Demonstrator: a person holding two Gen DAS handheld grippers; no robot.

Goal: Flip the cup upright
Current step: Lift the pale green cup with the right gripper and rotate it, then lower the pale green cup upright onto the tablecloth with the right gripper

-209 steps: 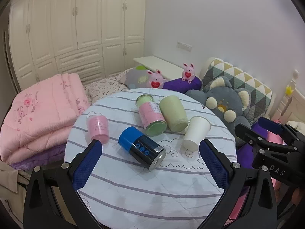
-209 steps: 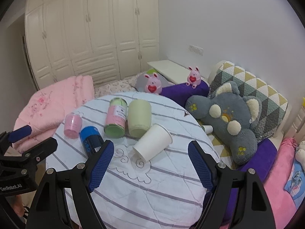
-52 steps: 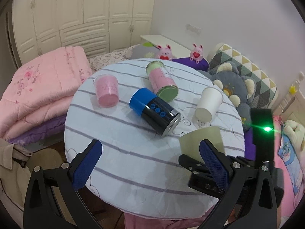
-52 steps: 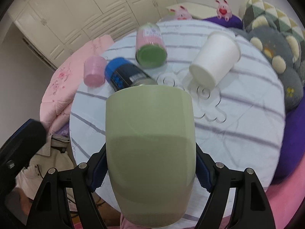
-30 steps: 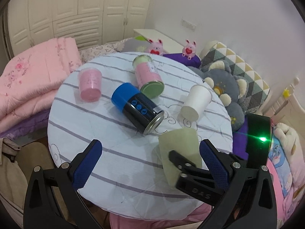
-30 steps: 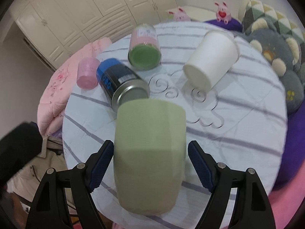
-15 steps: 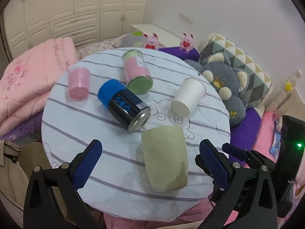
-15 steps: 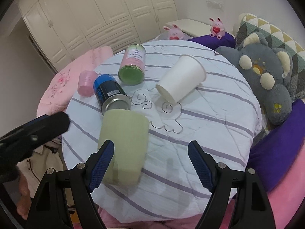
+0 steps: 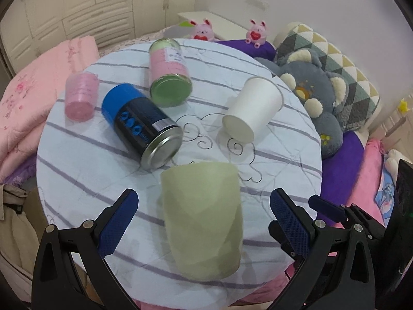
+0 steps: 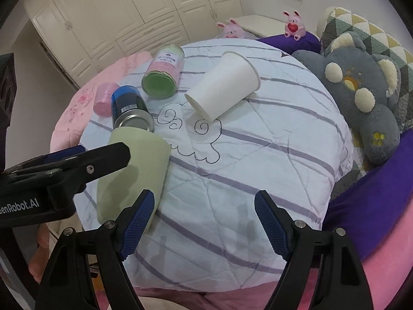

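Green cup [image 9: 202,222] released and standing near the table's [image 9: 284,139] front edge.

The right gripper [image 10: 204,222], which was clamping the cup a second ago, is now hanging spread and empty beside it, while the left gripper [image 9: 204,219] is framing it with jaws wide, not touching. The cup is probably sitting mouth-up (its rim is blurred), so the flip looks done; the white cup [image 10: 223,85] is lying on its side.

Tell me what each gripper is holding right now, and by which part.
Nothing. The left gripper and right gripper are both open; the green cup stands free on the table.
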